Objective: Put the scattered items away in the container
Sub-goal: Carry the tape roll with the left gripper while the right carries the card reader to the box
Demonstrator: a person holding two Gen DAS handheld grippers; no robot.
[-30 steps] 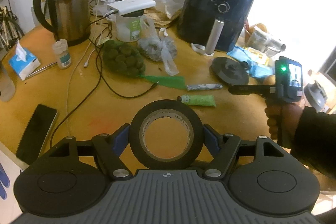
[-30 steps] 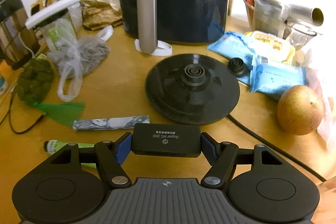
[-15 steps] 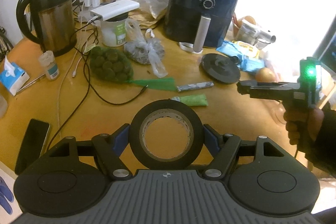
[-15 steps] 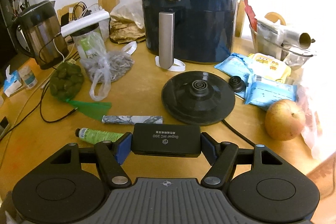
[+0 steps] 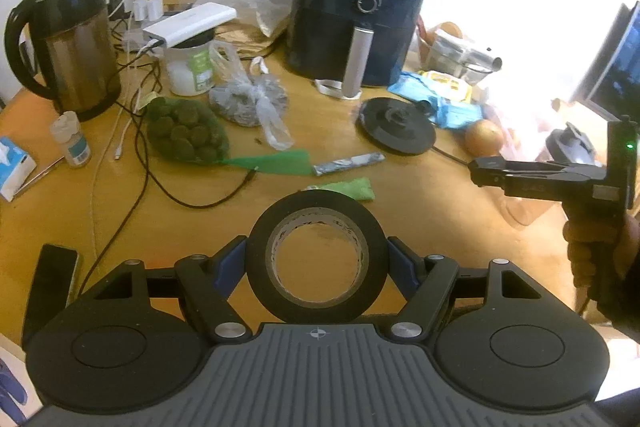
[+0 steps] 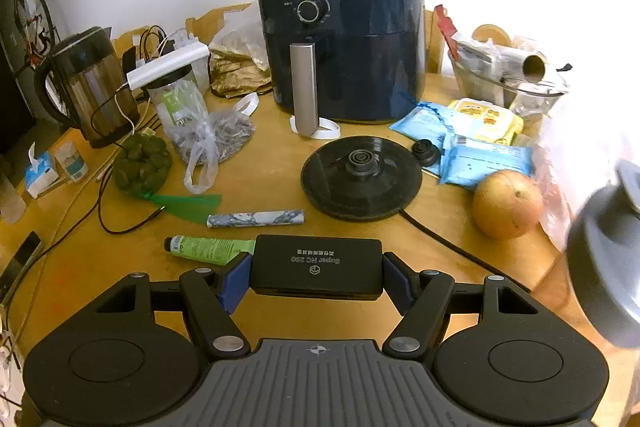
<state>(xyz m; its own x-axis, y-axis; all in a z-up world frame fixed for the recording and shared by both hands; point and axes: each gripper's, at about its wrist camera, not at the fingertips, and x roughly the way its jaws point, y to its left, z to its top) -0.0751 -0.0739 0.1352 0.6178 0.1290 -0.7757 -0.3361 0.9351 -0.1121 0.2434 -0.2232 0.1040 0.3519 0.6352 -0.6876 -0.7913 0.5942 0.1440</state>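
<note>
My left gripper point(image 5: 316, 265) is shut on a roll of black tape point(image 5: 262, 259), held upright above the wooden table point(image 5: 60, 219). A flat black box with white lettering point(image 6: 316, 265) is clamped in my right gripper point(image 6: 316, 267), lifted over the table. In the left wrist view the right gripper point(image 5: 486, 173) shows side-on at the far right, a hand gripping its handle. On the table lie a green tube point(image 6: 208, 249), a marbled stick point(image 6: 256, 218) and a net of green fruit point(image 6: 142, 163). No container for the items is in view.
A dark air fryer point(image 6: 340, 35) stands at the back, a kettle point(image 5: 68, 43) at the left, its round base point(image 6: 360, 177) in the middle. An apple point(image 6: 508, 205), wipe packets point(image 6: 484, 159), cables point(image 5: 136, 147), a phone point(image 5: 48, 291) and a grey lidded jug point(image 6: 608, 251) crowd the table.
The right gripper has drawn back and risen with the black box, so the whole air fryer now shows. In the left view it has shifted right. The left gripper has barely moved.
</note>
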